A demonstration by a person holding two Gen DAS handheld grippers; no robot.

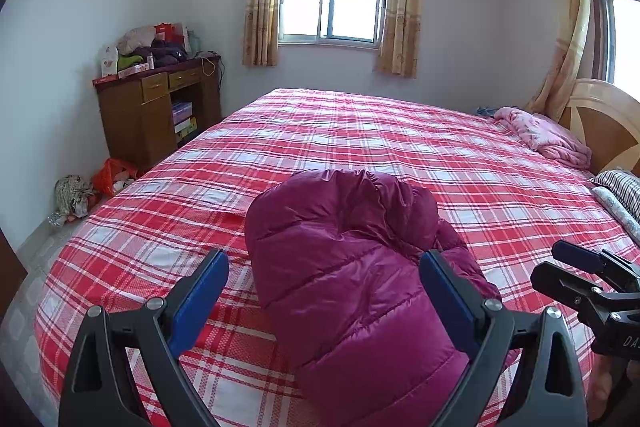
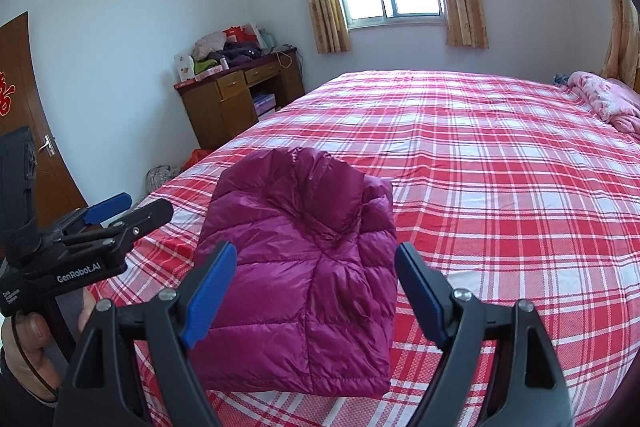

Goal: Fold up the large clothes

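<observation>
A magenta quilted down jacket (image 1: 352,267) lies folded into a compact bundle on the red plaid bed (image 1: 360,131), near its front edge. It also shows in the right wrist view (image 2: 304,275). My left gripper (image 1: 324,279) is open and empty, its blue pads either side of the jacket, above it. My right gripper (image 2: 316,271) is open and empty, also hovering over the jacket. The right gripper shows at the right edge of the left wrist view (image 1: 576,267), and the left gripper at the left of the right wrist view (image 2: 120,211).
A pink blanket (image 1: 544,135) and striped pillows (image 1: 620,187) lie by the wooden headboard (image 1: 604,115). A cluttered wooden desk (image 1: 160,107) stands against the left wall, with bags (image 1: 112,175) on the floor beside it. A brown door (image 2: 28,107) is at far left.
</observation>
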